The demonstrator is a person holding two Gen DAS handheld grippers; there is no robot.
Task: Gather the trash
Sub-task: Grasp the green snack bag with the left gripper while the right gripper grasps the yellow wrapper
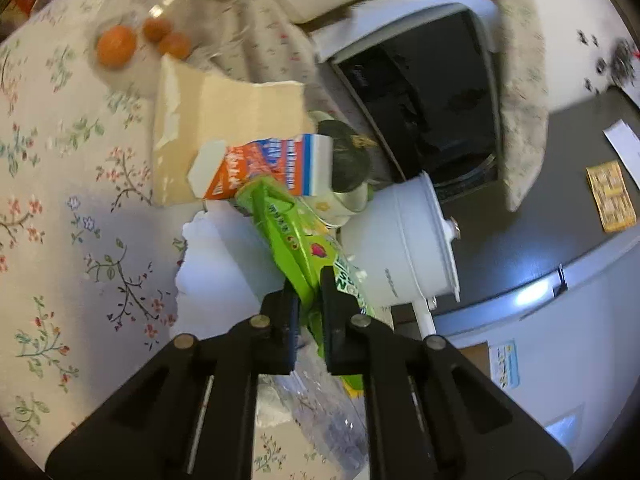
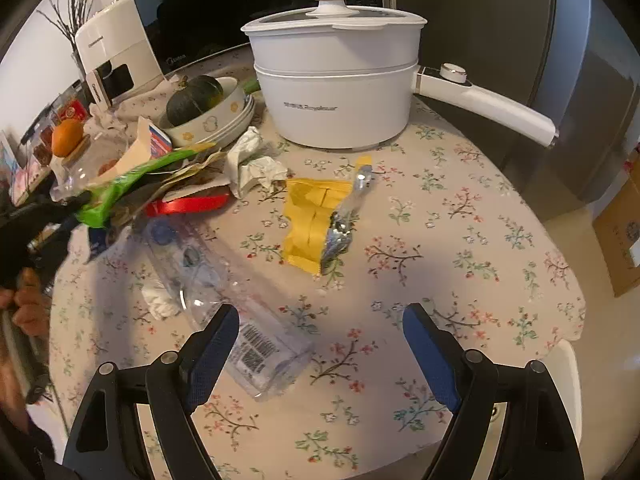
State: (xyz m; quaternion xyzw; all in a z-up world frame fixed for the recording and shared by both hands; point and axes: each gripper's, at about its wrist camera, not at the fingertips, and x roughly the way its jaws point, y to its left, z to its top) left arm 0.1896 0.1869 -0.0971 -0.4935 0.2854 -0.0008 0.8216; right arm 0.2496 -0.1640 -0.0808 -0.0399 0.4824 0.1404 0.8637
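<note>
- The left gripper [image 1: 310, 300] is clamped on the near end of a green wrapper [image 1: 286, 236]; the jaws pinch it with only the film between them.
- The wrapper's long axis runs straight ahead of those jaws, its far tip resting on an orange-and-blue carton [image 1: 266, 168] and a torn cardboard piece [image 1: 224, 120].
- Left of that gripper the floral tablecloth [image 1: 60, 200] lies open; to its right a white pot [image 1: 404, 240] crowds close.
- A clear plastic bottle [image 2: 224, 296] lies just ahead of the right gripper's left finger, its barcode end nearest, its length slanting away to the left.
- The right gripper [image 2: 320, 344] hangs with jaws spread wide, nothing between them.
- Ahead of it sits a yellow packet [image 2: 308, 220], long axis pointing away; bare cloth runs rightward to the table's rounded edge.
</note>
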